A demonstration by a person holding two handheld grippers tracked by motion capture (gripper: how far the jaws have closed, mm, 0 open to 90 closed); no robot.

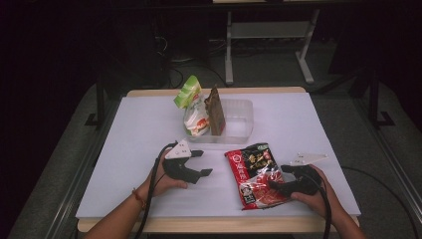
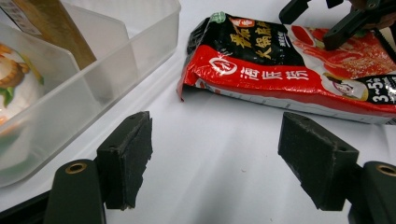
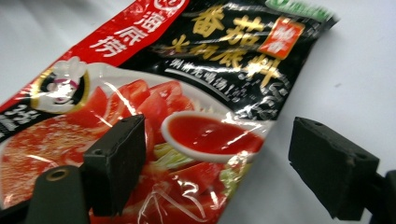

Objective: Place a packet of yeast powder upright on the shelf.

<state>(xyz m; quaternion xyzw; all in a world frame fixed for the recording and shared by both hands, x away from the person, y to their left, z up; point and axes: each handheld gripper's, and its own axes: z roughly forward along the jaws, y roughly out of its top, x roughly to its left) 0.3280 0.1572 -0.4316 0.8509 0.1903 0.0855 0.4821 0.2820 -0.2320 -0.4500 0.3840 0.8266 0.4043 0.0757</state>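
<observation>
High view is showing you holding your left gripper (image 1: 201,162) just short of the near wall of the clear plastic bin (image 1: 242,121), with its jaws standing apart and nothing between them. Your right gripper (image 1: 276,178) is resting at the right edge of the red and black sauce pouch (image 1: 255,175), which is lying flat on the white table (image 1: 134,144) between your two grippers, its near corner sitting close to the table's front edge. In the right gripper view one pad (image 3: 116,163) is hovering over the printed tomatoes while the other (image 3: 331,163) is hanging over bare table past the pouch's edge, so the jaws are straddling that edge, released and not pinching the foil. In the left gripper view the pads (image 2: 126,158) are framing a bare strip of table, with the bin's corner just off to their left and the pouch's crumpled short edge ahead and to the right; the other gripper's black fingers (image 2: 343,30) are sitting on the pouch's far end. Inside the bin a green and white bag (image 1: 191,107) and a brown packet (image 1: 215,112) are standing upright in the left part, leaving the right part open. Bare table is stretching away to the left of your left gripper and beyond your right one.
</observation>
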